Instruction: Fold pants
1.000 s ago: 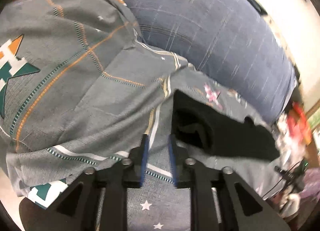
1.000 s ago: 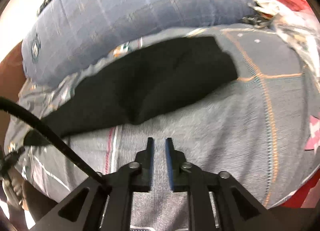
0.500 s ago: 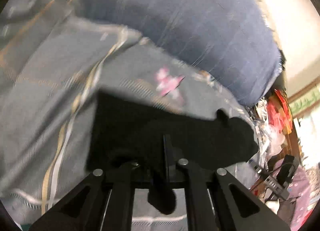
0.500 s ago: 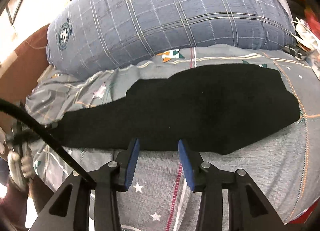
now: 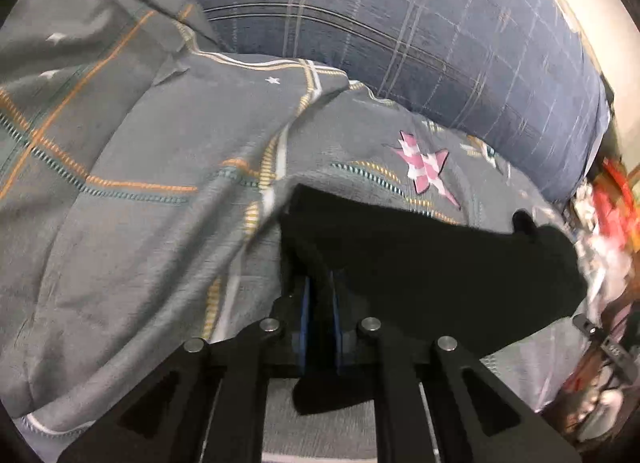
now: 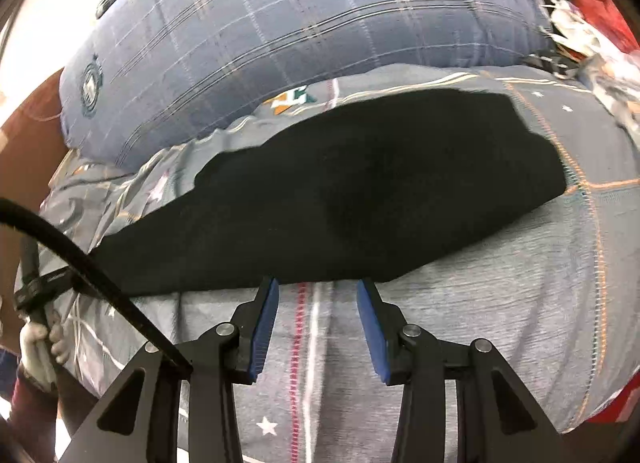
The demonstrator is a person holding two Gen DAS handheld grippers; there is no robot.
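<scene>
Comparing with a second ago: left gripper has gone from empty to clamped on the near end of the black fabric pants lying across the grey patterned bedsheet, right gripper now spread wide, empty, at their near edge — fold starting.

A second ago the left gripper hovered beside the end of the black pants with its blue pads apart and nothing between them; now the pads are closed on the pants' near edge, and a flap of the black cloth hangs down below the fingers. The right gripper, whose jaws were nearly together a second ago and short of the cloth, now has them spread wide, its tips right at the near edge of the pants, which lie flatter and more spread out across the grey bedspread.
</scene>
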